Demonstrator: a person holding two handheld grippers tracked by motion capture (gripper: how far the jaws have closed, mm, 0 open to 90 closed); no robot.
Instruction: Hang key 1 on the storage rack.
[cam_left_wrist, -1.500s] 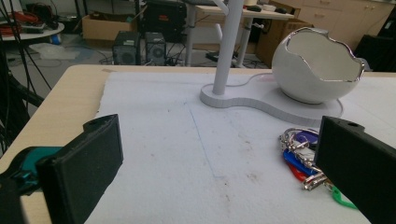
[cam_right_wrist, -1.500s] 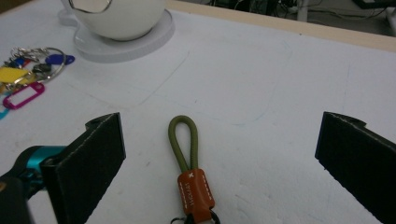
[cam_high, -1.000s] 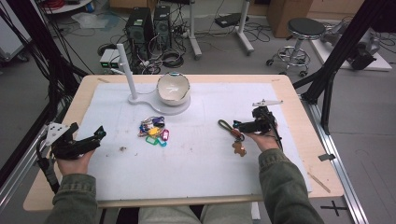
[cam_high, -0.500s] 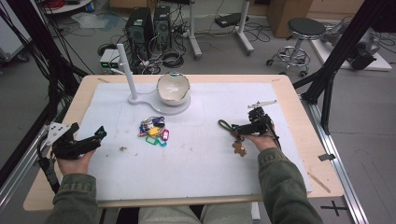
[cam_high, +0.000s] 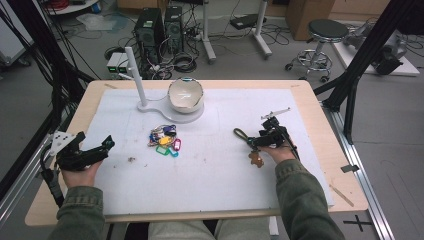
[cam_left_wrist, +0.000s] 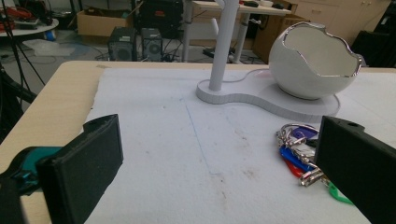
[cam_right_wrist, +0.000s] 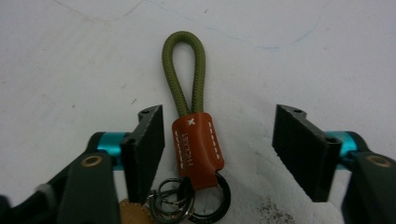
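1. The worktop (cam_high: 320, 107) is a pale wooden slab, and a white foam mat (cam_high: 215, 170) covers most of it.
2. A white stand (cam_high: 165, 106) sits far and left of centre on the mat: a flat base with an upright post (cam_high: 136, 75) at its left end.
3. A white egg-shaped bowl (cam_high: 185, 94) with a jagged silver rim rests on the right end of that base, its opening tilted upward.
4. The left gripper (cam_high: 102, 148) lies on the near left edge of the mat in the person's left hand (cam_high: 77, 172). Its jaws are spread wide, with only bare mat between them, and it points right toward the bunch of keys.
5. The right gripper (cam_high: 254, 142) is held low over the right half of the mat by the right hand (cam_high: 277, 151). Its jaws have just been closing, yet both pads stand clear of the strap between them, so nothing is gripped.
6. A bunch of keys with coloured tags (cam_high: 164, 140) lies just near of the stand, well apart from both grippers.
7. The key strap (cam_right_wrist: 196, 135) lies flat on the mat between the right gripper's jaws: an olive cord loop pointing away, a brown leather tab, then metal rings and a tan tag nearest the gripper.
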